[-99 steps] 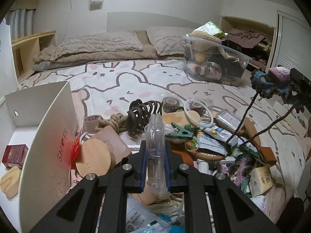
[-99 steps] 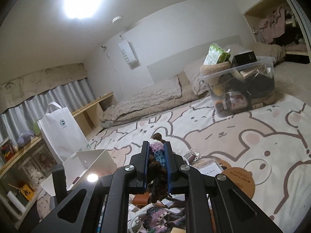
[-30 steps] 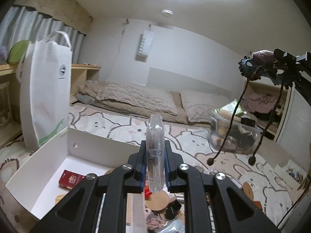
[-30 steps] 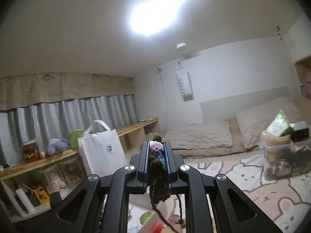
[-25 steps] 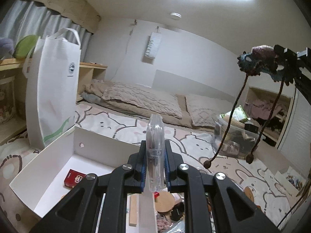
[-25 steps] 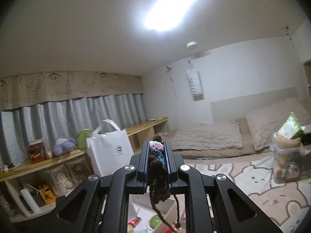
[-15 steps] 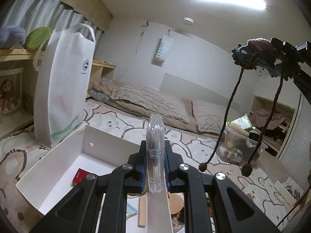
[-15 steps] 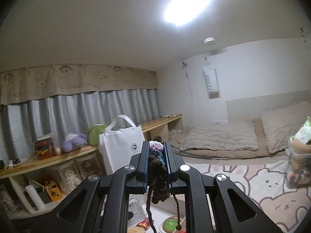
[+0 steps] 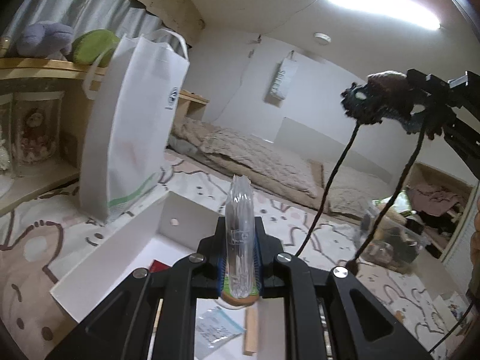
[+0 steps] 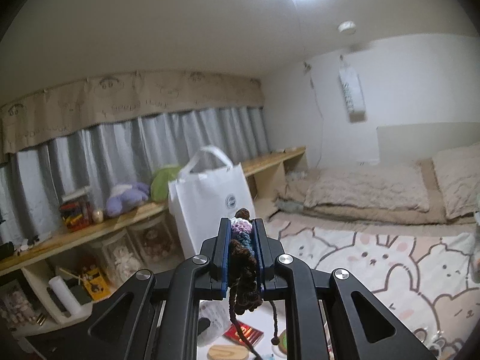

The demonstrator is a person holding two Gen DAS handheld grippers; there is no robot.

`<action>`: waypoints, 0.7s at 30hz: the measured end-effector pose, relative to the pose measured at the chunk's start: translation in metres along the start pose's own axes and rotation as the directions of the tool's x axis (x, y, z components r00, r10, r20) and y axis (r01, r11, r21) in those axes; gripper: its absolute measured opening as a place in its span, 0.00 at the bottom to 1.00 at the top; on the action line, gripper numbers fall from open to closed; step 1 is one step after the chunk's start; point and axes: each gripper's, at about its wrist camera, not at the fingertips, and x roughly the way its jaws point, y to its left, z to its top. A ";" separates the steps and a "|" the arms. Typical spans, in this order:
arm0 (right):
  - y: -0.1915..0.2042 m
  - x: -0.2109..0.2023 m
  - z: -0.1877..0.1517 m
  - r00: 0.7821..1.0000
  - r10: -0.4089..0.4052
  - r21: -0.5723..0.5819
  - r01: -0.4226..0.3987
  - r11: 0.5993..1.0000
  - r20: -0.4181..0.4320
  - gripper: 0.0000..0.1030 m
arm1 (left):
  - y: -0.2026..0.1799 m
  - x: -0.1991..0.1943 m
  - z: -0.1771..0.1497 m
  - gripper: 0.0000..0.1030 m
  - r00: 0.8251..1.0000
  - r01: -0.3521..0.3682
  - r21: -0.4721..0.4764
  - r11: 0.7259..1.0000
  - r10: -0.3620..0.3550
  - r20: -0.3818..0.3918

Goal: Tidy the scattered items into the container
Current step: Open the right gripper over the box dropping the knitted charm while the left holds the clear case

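Above the white box's (image 9: 126, 240) near edge, the left gripper (image 9: 240, 265) clamped a light, crushable clear plastic case (image 9: 239, 228) at mid-body; farther right, the right gripper (image 10: 242, 258) pinched a soft, limp crochet piece (image 10: 242, 240), cords dangling.

Both grippers, left gripper (image 9: 240, 258) and right gripper (image 10: 241, 255), are matte black with silver screws and blue-edged jaws.

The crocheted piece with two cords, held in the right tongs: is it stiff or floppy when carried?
Probably floppy: the crocheted piece sags beside the right tongs, and its cords hang straight down. Their end beads may swing or snag on the white box. It looks light.
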 end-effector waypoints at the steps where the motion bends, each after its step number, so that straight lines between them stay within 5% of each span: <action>1: 0.000 0.009 -0.005 1.000 0.003 0.000 -0.003 1.000 -0.022 0.14 | 0.002 0.002 0.000 0.15 1.000 -0.003 -0.003 1.000 0.003 -0.004; 8: 0.001 0.076 -0.045 0.980 0.005 -0.014 -0.008 1.000 -0.200 0.14 | 0.015 0.013 -0.003 0.15 0.998 -0.056 -0.010 0.998 0.056 -0.024; 21: 0.010 0.199 -0.108 0.868 -0.088 -0.140 0.021 0.990 -0.488 0.14 | 0.042 0.025 -0.007 0.15 0.994 -0.101 -0.045 0.994 0.099 -0.053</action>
